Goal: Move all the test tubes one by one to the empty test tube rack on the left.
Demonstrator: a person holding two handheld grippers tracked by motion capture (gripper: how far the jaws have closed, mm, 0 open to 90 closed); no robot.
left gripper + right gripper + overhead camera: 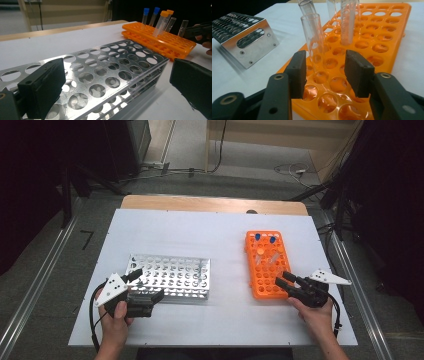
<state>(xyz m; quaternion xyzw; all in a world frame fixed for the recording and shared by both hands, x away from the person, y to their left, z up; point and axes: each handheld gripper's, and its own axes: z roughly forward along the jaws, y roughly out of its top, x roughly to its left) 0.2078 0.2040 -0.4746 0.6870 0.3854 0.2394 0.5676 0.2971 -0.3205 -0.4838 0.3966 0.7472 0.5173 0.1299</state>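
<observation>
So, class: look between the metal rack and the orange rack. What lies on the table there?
Nothing: between the metal rack and the orange rack there is just bare white table, as the high view shows.

An orange plastic tube rack (265,265) with many round holes lies flat on the right half of the white table, its long side running away from the person. Six tubes stand in it: two clear tubes with blue caps (150,15) at the far end, two with orange caps (163,20) just nearer, and two uncapped clear glass tubes (313,40) nearer still. A shiny metal tube rack (172,276), perforated with rows of round holes and holding no tubes, lies flat on the left half, well apart from the orange one.
</observation>
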